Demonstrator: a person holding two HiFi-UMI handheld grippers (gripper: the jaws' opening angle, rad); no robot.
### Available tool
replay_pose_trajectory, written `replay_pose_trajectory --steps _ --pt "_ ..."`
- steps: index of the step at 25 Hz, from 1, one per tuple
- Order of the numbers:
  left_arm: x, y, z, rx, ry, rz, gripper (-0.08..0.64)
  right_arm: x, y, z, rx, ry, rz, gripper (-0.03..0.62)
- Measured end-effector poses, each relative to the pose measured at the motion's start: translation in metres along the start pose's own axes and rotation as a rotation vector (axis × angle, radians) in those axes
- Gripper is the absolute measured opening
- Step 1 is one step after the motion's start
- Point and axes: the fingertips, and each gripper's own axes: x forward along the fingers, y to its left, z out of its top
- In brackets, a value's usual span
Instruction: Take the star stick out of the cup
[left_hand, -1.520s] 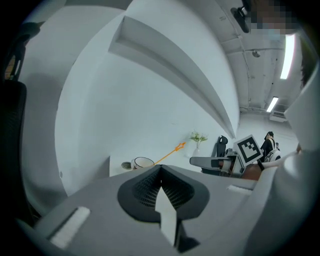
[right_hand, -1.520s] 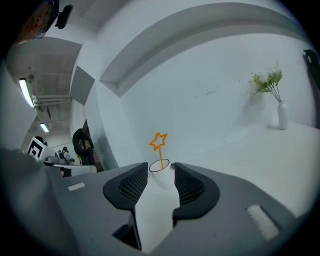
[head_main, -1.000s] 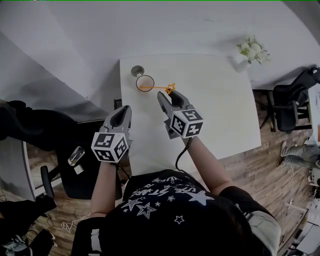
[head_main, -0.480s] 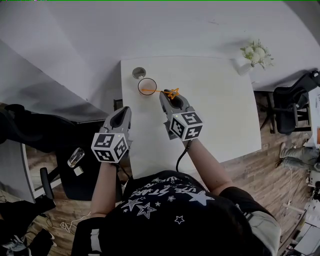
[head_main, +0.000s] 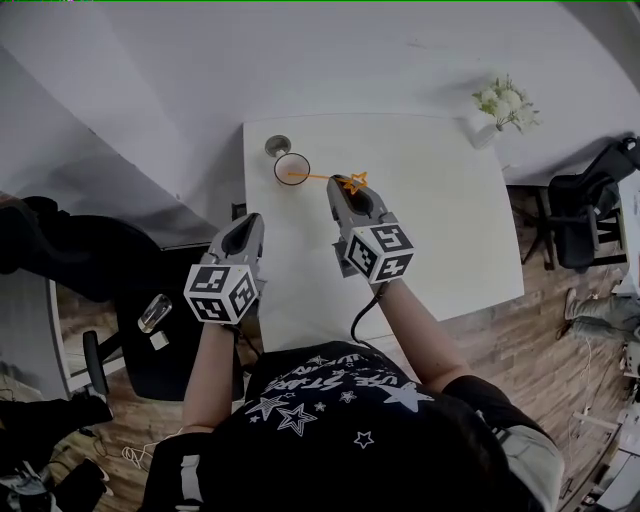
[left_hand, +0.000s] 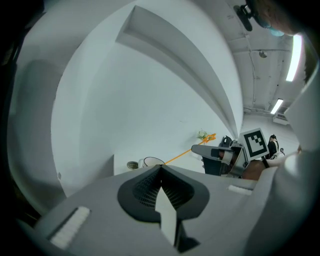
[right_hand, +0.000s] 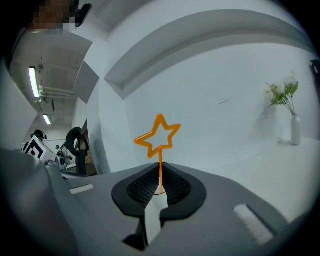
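A white cup (head_main: 292, 156) stands near the table's far left corner. The orange star stick (head_main: 352, 182) leans out of it to the right, its lower end still inside the rim. My right gripper (head_main: 346, 190) sits just under the star, its jaws closing with the thin shaft between the pads. In the right gripper view the star (right_hand: 159, 135) rises straight out of the right gripper (right_hand: 160, 171). My left gripper (head_main: 244, 222) hovers at the table's left edge, shut and empty; its own view shows the cup (left_hand: 150, 161) and stick (left_hand: 187, 152) ahead of the left gripper (left_hand: 160, 168).
A small grey round object (head_main: 277, 145) lies just behind the cup. A vase of white flowers (head_main: 503, 106) stands at the far right corner of the white table (head_main: 450, 230). Black chairs flank the table, one on the left (head_main: 60, 260) and one on the right (head_main: 580, 215).
The right gripper's jaws have come together on the stick below the star, and gripper and star have shifted slightly right. The left gripper has stayed put.
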Motion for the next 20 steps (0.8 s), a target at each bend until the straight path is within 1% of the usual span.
replay_pose_trajectory --steps 7,10,20 --pt "-0.028 -0.035 0.004 0.033 -0.025 -0.010 0.003 -0.055 0.012 0.039 -0.003 -0.105 0.008 0.033" --pt "-0.040 -0.055 0.004 0.049 -0.037 -0.019 0.003 -0.081 0.014 0.049 -0.008 -0.133 0.011 0.032" --pt "-0.087 -0.113 -0.017 0.074 -0.048 -0.036 0.003 -0.167 0.023 0.039 0.002 -0.148 0.003 0.034"
